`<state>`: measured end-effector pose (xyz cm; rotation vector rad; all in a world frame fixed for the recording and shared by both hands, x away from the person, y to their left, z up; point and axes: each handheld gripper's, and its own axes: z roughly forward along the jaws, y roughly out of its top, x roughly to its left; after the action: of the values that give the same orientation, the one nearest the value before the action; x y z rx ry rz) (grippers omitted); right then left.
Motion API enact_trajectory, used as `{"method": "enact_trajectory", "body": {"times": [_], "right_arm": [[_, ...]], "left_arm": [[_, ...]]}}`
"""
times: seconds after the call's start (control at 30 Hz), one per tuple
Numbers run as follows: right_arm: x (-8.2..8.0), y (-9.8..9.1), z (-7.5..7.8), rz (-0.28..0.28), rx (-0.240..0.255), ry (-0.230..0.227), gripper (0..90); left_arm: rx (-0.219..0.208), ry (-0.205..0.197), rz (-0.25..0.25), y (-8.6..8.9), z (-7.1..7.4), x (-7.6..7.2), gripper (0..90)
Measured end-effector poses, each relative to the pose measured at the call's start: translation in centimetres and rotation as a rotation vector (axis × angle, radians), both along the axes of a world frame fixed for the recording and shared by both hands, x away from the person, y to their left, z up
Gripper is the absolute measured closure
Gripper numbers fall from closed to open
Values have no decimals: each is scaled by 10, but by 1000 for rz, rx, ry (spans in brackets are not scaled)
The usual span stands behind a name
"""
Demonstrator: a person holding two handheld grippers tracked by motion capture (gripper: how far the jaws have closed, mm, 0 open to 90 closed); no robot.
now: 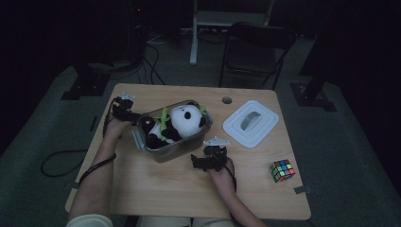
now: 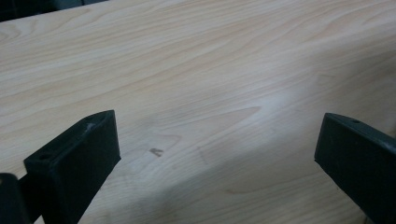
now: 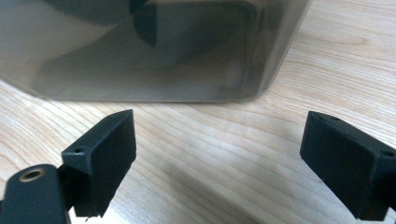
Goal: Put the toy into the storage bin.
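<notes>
A plush panda (image 1: 177, 124) lies in a metal box (image 1: 176, 150) at the middle of the wooden table (image 1: 156, 189). My left gripper (image 1: 126, 112) sits just left of the box, open; in the left gripper view its jaws stand wide apart over bare wood (image 2: 219, 93), midpoint (image 2: 217, 154). My right gripper (image 1: 201, 161) rests near the box's front right corner, also open. In the right gripper view (image 3: 217, 154) the box's shiny wall (image 3: 149, 51) stands close ahead, with nothing between the jaws.
A white lid with a grey handle (image 1: 250, 123) lies right of the box. A colour cube (image 1: 282, 170) sits near the table's right front edge. A small hole (image 1: 227, 100) marks the table's back. A dark chair (image 1: 255, 47) stands beyond the table.
</notes>
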<state>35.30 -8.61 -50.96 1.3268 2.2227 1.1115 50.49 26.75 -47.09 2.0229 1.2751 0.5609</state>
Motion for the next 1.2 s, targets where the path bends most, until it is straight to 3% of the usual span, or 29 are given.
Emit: {"method": "enact_trajectory", "body": {"times": [0.63,0.87,0.97,1.2], "right_arm": [[-6,-17,7,-11,0,-23,104],[-9,-32,8,-26,-2,-30,104],[-10,-43,9,-29,8,-26,104],[-11,-61,11,-39,4,-32,105]], "left_arm": [[-27,-10,-138,-26,-2,-57,8],[-58,-18,-207,-52,-1,-81,8],[-51,-18,-240,-60,-1,-89,8],[-41,-23,-241,-77,1,-101,8]]}}
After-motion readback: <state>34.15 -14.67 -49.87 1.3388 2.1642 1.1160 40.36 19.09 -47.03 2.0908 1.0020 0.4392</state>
